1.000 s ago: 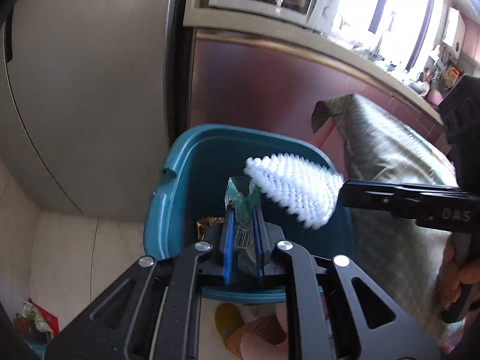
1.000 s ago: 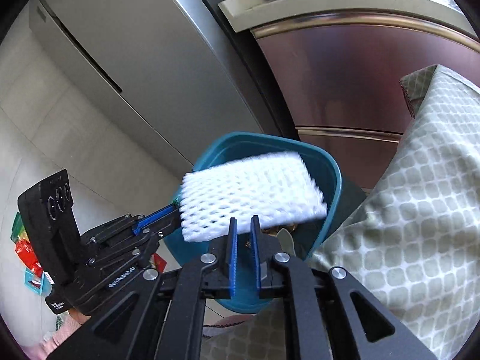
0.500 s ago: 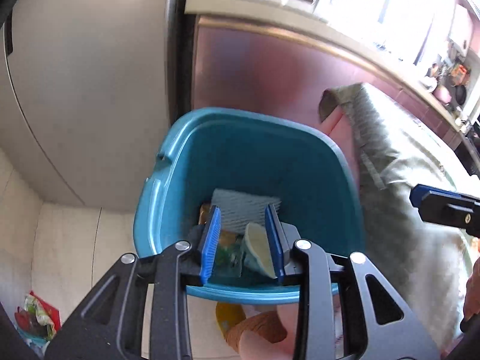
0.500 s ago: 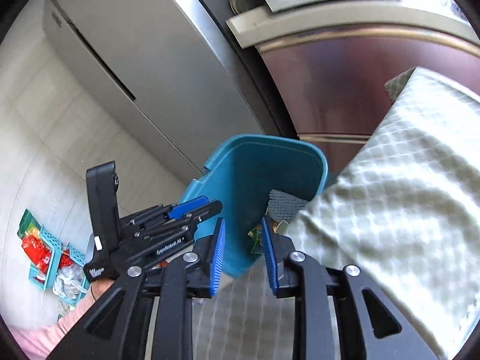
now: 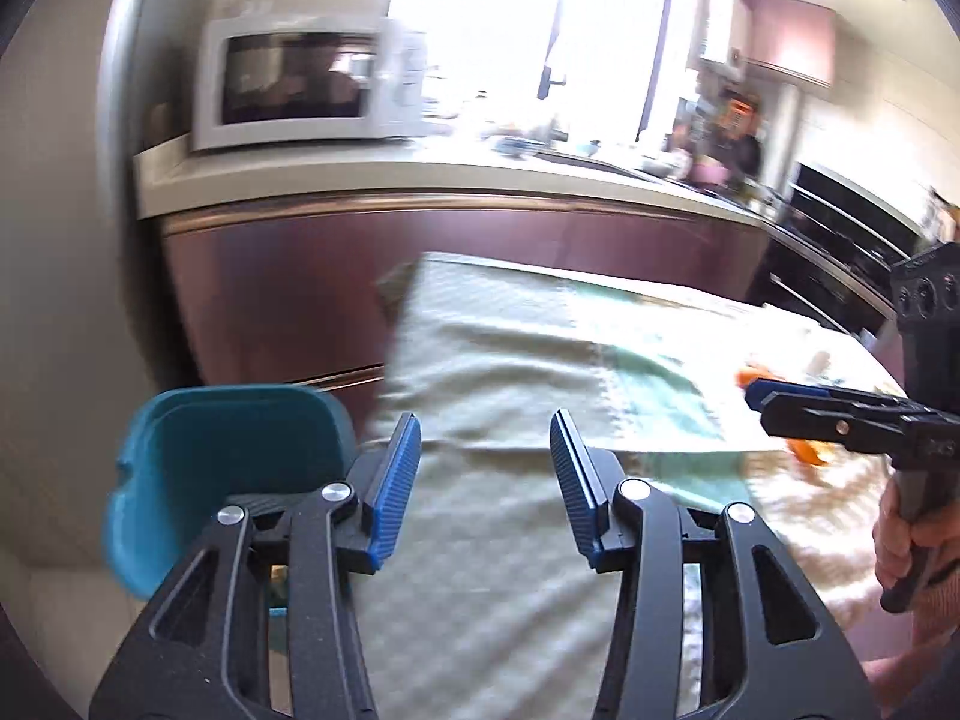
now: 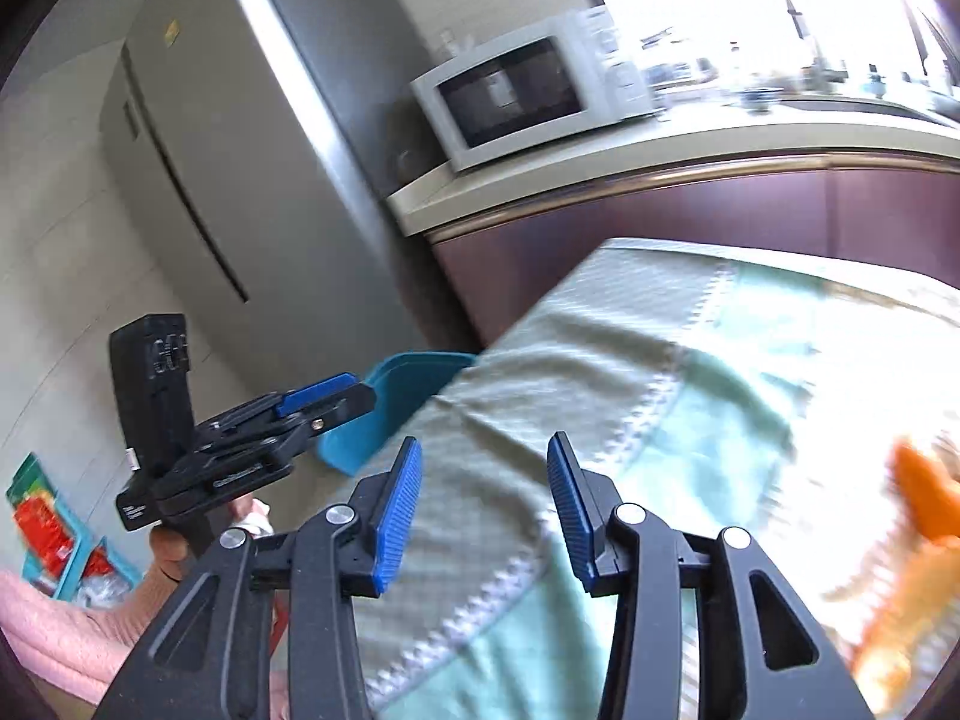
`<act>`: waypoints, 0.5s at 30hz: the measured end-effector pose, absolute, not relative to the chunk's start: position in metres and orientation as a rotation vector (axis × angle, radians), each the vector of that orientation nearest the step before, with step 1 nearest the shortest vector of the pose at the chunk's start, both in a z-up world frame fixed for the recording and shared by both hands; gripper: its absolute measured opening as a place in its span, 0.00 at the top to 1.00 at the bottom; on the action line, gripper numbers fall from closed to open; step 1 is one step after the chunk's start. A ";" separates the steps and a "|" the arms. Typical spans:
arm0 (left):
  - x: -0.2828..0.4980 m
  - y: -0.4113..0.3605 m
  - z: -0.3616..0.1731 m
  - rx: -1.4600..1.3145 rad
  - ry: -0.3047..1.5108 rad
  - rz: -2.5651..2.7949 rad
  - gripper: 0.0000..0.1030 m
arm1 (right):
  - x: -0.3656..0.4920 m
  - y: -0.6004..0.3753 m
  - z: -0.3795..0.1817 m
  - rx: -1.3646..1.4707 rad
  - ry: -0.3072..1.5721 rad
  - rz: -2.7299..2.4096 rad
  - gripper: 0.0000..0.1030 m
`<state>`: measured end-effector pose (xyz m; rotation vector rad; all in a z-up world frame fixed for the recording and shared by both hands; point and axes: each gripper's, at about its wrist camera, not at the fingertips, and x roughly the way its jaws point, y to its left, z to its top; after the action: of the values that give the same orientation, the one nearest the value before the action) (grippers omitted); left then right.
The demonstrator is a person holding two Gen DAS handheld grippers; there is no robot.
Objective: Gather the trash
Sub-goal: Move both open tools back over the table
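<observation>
Two empty tongs above the cloth-covered counter, one teal bin at its end.

Left wrist view: the left tongs point(image 5: 485, 474) were spreading, nothing between them; one teal bin point(image 5: 180, 480) stood low beside the counter point(image 5: 510, 348), one blurred orange scrap point(image 5: 807, 453) lay near the right tongs point(image 5: 757, 391).
Right wrist view: the right tongs point(image 6: 483, 495) were spreading, released; one bin point(image 6: 396, 396), one orange scrap point(image 6: 924, 492), one microwave point(image 6: 516, 96).
</observation>
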<state>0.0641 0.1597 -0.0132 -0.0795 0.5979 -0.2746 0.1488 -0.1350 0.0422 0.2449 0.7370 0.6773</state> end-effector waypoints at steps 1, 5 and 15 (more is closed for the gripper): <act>0.065 0.144 -0.012 -0.070 0.600 -0.309 0.57 | 0.144 -0.152 0.042 0.254 0.732 0.645 0.60; 0.065 0.086 -0.011 -0.035 0.615 -0.424 0.57 | 0.126 -0.207 0.042 0.282 0.704 0.505 0.60; 0.073 -0.031 -0.029 0.020 0.686 -0.615 0.57 | 0.095 -0.334 0.036 0.343 0.626 0.177 0.56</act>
<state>0.0726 -0.0312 -0.0290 0.0196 0.6865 -0.6155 0.0950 -0.3340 0.0359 0.3433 0.6259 0.1767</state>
